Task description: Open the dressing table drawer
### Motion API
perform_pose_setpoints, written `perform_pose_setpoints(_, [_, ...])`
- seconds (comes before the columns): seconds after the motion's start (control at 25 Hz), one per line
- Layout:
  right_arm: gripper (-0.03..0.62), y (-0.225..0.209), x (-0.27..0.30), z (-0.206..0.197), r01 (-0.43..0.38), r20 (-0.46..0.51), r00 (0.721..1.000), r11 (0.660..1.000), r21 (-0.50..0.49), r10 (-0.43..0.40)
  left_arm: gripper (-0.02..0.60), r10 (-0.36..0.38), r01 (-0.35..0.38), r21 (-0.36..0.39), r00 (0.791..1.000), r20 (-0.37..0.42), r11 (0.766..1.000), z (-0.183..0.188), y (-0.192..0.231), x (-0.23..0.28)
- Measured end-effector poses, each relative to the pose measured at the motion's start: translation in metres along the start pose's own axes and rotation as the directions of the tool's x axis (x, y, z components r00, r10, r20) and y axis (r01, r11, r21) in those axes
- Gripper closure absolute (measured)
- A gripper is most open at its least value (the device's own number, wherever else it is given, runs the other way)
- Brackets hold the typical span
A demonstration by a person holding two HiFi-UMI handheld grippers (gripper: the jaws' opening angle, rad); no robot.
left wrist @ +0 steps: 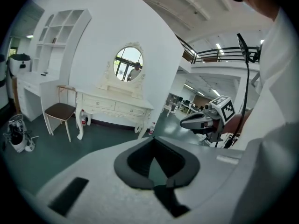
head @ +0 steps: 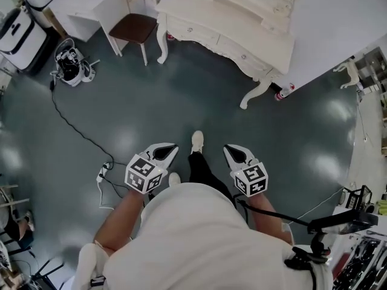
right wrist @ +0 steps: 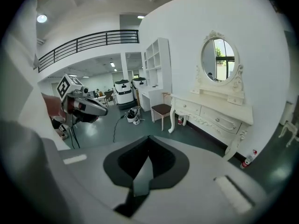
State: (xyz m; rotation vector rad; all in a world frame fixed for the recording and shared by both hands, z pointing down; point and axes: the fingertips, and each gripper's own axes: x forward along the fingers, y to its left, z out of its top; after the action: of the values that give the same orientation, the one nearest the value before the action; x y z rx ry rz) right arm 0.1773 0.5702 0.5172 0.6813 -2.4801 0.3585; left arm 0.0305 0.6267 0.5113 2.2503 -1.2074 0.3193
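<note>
**Drawers [head: 242, 53] closed, with you well back from them**

Your grey-green floor [head: 151, 95] fills most of the head view. At its far side the dressing table [head: 230, 17] stands against the white wall, well apart from you. The drawers sit flush in its front, and neither is pulled out. A chair [head: 134, 28] stands just beside the table's left end.

You hold the left gripper [head: 174, 147] and the right gripper [head: 227, 148] out over the floor, one on either side of your feet, both pointing toward the table. Each has its jaws brought together at the tips, with nothing between them. A bottle [head: 284, 92] rests by the table's right leg.
</note>
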Motion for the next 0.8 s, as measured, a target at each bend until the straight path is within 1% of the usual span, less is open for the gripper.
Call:
perform_pose_setpoints(0.12, [0.594,-0.046,0.032,0.021,-0.032,0.003,0.999,0.999,0.0,0.032,0.578,0.05,-0.05,0.005,0.999,-0.011,0.999,0.028,0.029,0.023])
perform_pose_setpoints(0.2, [0.594,-0.074,0.063,0.042,-0.06,0.016,0.998,0.998,-0.002,0.06,0.576,0.089,-0.089,0.005,0.996,-0.02,0.996,0.049,0.055,0.037])
perform_pose_setpoints(0.28, [0.594,-0.104,0.093,0.067,-0.08,0.027,0.996,0.997,-0.012,0.081,0.568,0.117,-0.118,-0.012,0.993,-0.025,0.993,0.07,0.081,0.056])
perform_pose_setpoints(0.4, [0.594,-0.158,0.124,0.11,-0.101,0.048,0.994,0.994,-0.04,0.103,0.56,0.138,-0.139,-0.026,0.99,-0.033,0.99,0.11,0.114,0.101])
perform_pose_setpoints(0.52, [0.594,-0.209,0.143,0.142,-0.137,0.049,0.989,0.989,-0.057,0.14,0.549,0.158,-0.158,0.0,0.987,-0.041,0.987,0.16,0.139,0.152])
perform_pose_setpoints(0.6, [0.594,-0.242,0.156,0.154,-0.154,0.039,0.987,0.985,-0.079,0.158,0.545,0.168,-0.167,0.016,0.985,-0.029,0.986,0.194,0.156,0.185])
perform_pose_setpoints(0.68, [0.594,-0.272,0.171,0.158,-0.16,0.019,0.987,0.984,-0.083,0.162,0.538,0.176,-0.176,0.024,0.984,-0.023,0.984,0.22,0.173,0.214])
perform_pose_setpoints(0.8, [0.594,-0.308,0.188,0.161,-0.149,0.005,0.989,0.988,-0.042,0.149,0.535,0.174,-0.174,0.024,0.984,-0.033,0.985,0.244,0.191,0.248])
